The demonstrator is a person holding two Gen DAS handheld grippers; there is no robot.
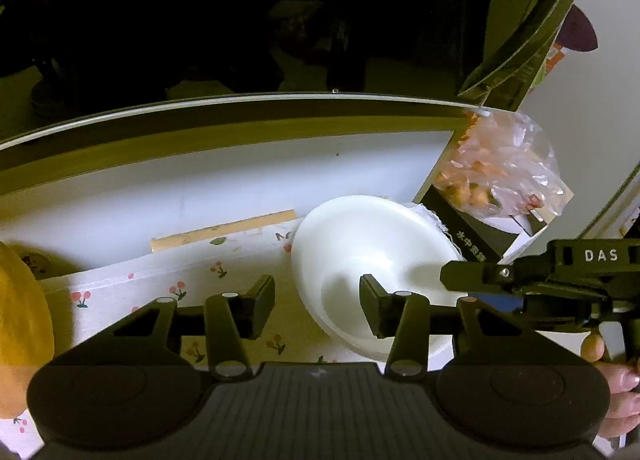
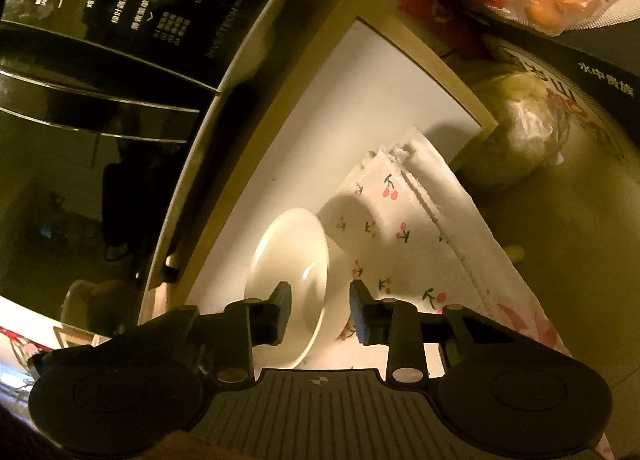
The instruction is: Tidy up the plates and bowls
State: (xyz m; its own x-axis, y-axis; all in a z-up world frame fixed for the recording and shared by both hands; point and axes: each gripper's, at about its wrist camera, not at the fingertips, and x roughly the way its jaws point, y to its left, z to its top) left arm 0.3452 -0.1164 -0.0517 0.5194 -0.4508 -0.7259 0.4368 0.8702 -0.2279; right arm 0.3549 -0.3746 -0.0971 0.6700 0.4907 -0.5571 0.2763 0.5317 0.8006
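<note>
We judge the job to be at an early or middle stage: only one white plate [image 1: 360,256] shows in either view, it sits tilted on the cherry-print cloth [image 1: 132,288] rather than stacked anywhere, and no bowl or finished pile is in sight, so what has been sorted already we cannot say. The plate lies partly on the cloth and partly on the white shelf surface [image 1: 200,188], close to a black box [image 1: 476,236] that carries a clear bag of orange fruit [image 1: 500,168]. Our right gripper [image 2: 320,314] straddles the plate's rim, one finger over the inside of the dish and the other outside it above the cloth, with a clear gap on both sides, so the jaws are spread and not yet pinching; from the left camera we see its arm reaching in from the right across the plate. Our left gripper [image 1: 318,308] hangs spread wide just beside the plate's near-left edge, one finger in front of the dish, the other over the cloth, holding nothing. Closing on the rim and lifting the plate to its place looks like the remaining work.
</note>
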